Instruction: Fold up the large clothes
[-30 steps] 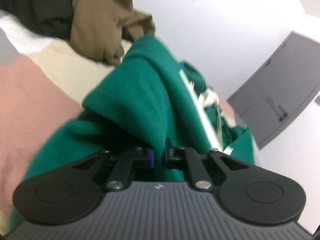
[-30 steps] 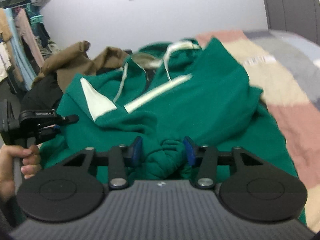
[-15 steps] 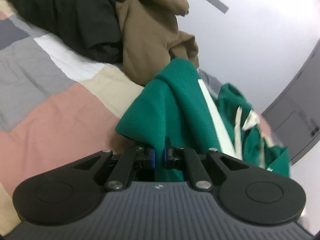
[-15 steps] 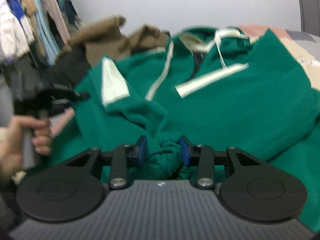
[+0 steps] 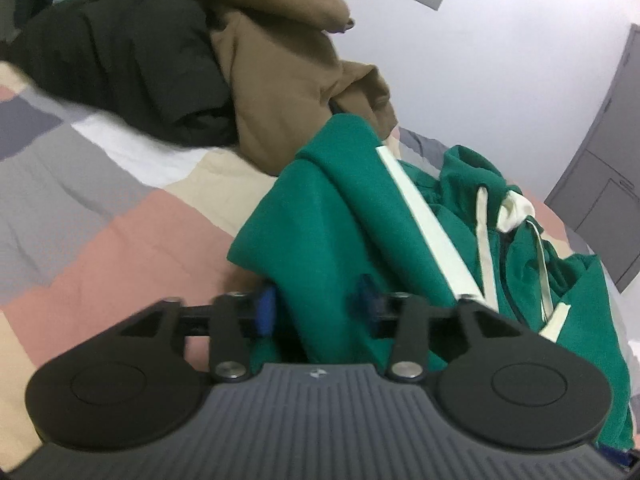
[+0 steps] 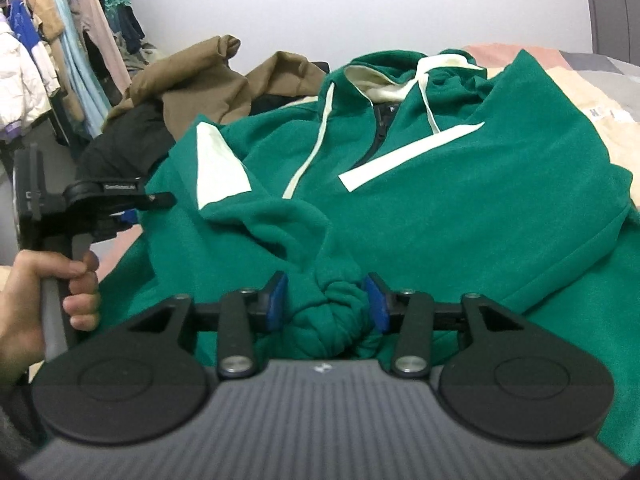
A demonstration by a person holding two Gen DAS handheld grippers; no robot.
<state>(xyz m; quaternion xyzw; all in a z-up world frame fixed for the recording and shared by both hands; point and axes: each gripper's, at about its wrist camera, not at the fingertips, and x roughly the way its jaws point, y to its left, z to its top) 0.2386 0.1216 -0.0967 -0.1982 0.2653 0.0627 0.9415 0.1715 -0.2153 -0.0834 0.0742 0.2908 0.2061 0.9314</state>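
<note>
Green fleece fills both views: a green hoodie [image 6: 400, 208] with cream stripes lies spread on a patchwork bedspread [image 5: 120, 220]. The left gripper [image 5: 316, 306], angled down at the garment's edge, has its jaws opening, fabric between the blue pads but not visibly pinched. The right gripper [image 6: 326, 300], also opening, straddles a bunched sleeve cuff [image 6: 332, 312]. Only the right wrist view shows the person's left hand [image 6: 36, 300] gripping its handle and a rack of hanging clothes [image 6: 60, 60]; the left wrist view shows a grey door [image 5: 600, 184].
</note>
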